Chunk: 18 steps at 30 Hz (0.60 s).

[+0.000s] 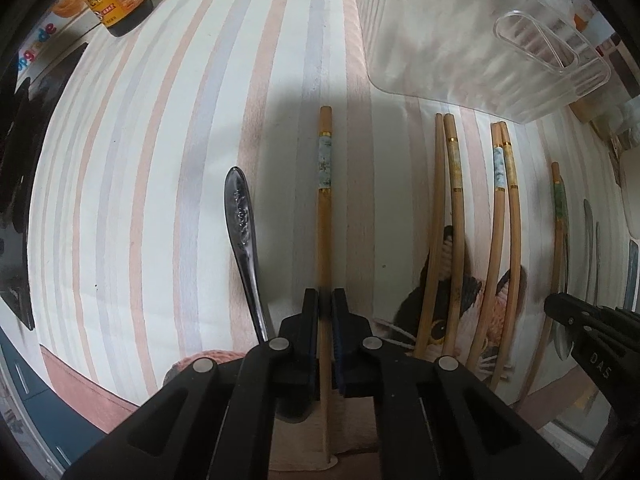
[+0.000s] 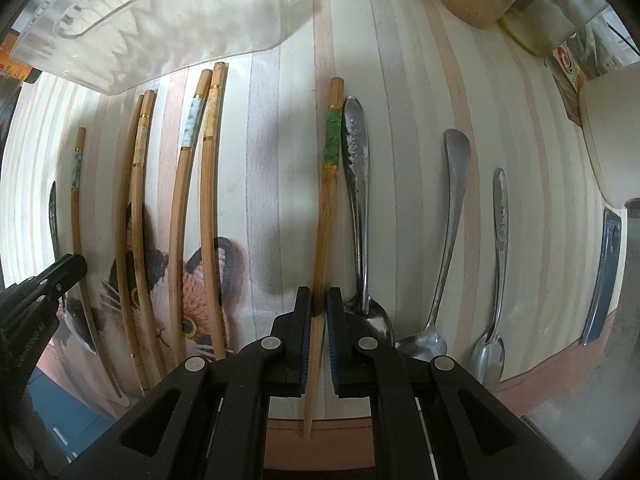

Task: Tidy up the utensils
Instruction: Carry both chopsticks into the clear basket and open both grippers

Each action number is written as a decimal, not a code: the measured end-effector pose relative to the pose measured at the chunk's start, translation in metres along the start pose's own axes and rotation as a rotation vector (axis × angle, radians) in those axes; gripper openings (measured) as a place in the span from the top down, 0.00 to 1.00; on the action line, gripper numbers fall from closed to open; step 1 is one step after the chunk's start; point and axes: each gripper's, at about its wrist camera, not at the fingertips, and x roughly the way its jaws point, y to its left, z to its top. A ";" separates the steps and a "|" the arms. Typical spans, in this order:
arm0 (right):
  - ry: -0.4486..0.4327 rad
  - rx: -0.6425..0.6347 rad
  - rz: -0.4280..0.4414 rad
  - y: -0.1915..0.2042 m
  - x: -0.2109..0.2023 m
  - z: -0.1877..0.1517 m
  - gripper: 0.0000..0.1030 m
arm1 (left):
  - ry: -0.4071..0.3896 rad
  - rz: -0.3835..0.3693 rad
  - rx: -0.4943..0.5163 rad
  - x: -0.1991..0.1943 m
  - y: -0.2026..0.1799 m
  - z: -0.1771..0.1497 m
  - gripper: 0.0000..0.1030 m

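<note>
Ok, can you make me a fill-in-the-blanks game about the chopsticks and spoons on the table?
1. The left gripper is shut on a chopstick with a ____ band.
2. The right gripper is shut on a chopstick with a ____ band.
3. Right beside that chopstick lies a shiny metal ____.
4. The clear plastic bin stands at the ____ ends of the chopsticks.

Missing words: blue; green; spoon; far
</note>
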 end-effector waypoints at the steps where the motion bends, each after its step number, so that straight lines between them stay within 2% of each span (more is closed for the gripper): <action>1: -0.002 -0.001 0.000 0.000 0.000 0.001 0.93 | -0.010 0.011 -0.003 -0.002 -0.001 -0.003 0.96; 3: -0.002 0.009 0.001 -0.002 -0.003 0.001 0.93 | -0.039 0.020 -0.010 -0.015 0.000 -0.009 0.96; 5: -0.012 0.011 0.038 -0.005 -0.006 -0.003 0.93 | -0.085 0.023 -0.023 -0.038 0.002 -0.015 0.96; 11: -0.098 -0.007 0.122 -0.014 -0.052 -0.005 0.93 | -0.200 0.015 -0.068 -0.104 0.016 -0.019 0.96; 14: -0.149 0.006 0.177 -0.024 -0.084 0.002 0.93 | -0.259 -0.018 -0.089 -0.140 0.020 -0.010 0.96; 18: -0.230 0.000 0.258 -0.034 -0.136 0.026 0.93 | -0.321 -0.099 -0.069 -0.181 0.005 0.027 0.96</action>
